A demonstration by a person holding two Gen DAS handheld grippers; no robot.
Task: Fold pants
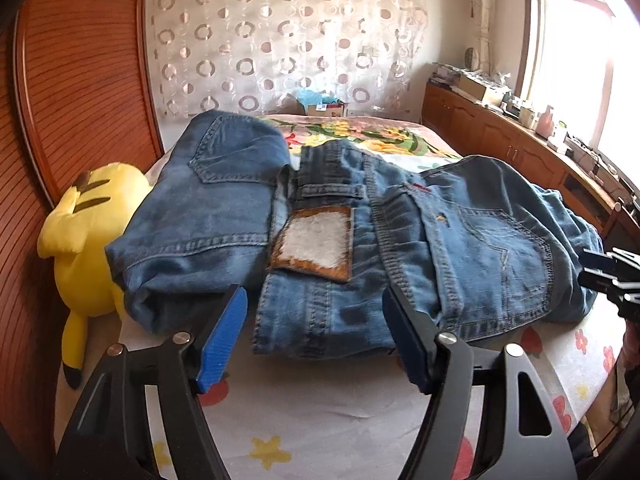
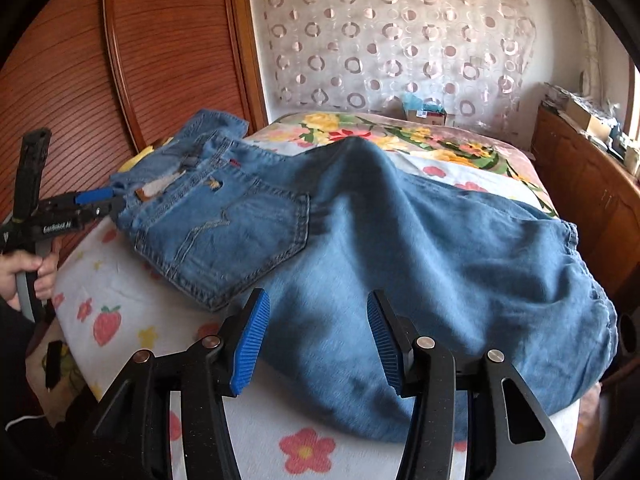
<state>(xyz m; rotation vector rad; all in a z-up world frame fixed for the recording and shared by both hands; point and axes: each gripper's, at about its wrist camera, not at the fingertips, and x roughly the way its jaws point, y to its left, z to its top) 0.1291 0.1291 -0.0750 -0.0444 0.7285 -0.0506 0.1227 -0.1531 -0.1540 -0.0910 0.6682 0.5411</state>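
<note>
Blue-padded left gripper (image 1: 316,340) sits nearest in the left wrist view, jaws spread, released, nothing between the pads, hovering just short of the near waistband edge of the jeans (image 1: 360,240). Right gripper (image 2: 316,344) likewise spread and released, its pads straddling the near edge of the leg fabric without pressing on it as far as can be told. Jeans lie back-side up across the floral bedsheet (image 2: 120,292), waist toward the left, legs running right and bunched with a raised ridge, not flat. Leather waist patch (image 1: 312,240) and back pocket (image 2: 236,236) face up; waist part looks turned over on itself at far left. Yellow plush toy (image 1: 88,224) is on the left, touching the denim. A hand (image 2: 28,276) grips the left tool's handle. Far side: flowered blanket (image 2: 400,136), wooden headboard (image 1: 80,60), patterned curtain (image 2: 392,36), wooden cabinet (image 1: 500,136) on the right. Step, judged: early, regrasp and straighten before the first fold. Next move likely calls for both tools to clench on the near denim edges, left at waistband, right on leg, then pull taut and flatten the ridge.
</note>
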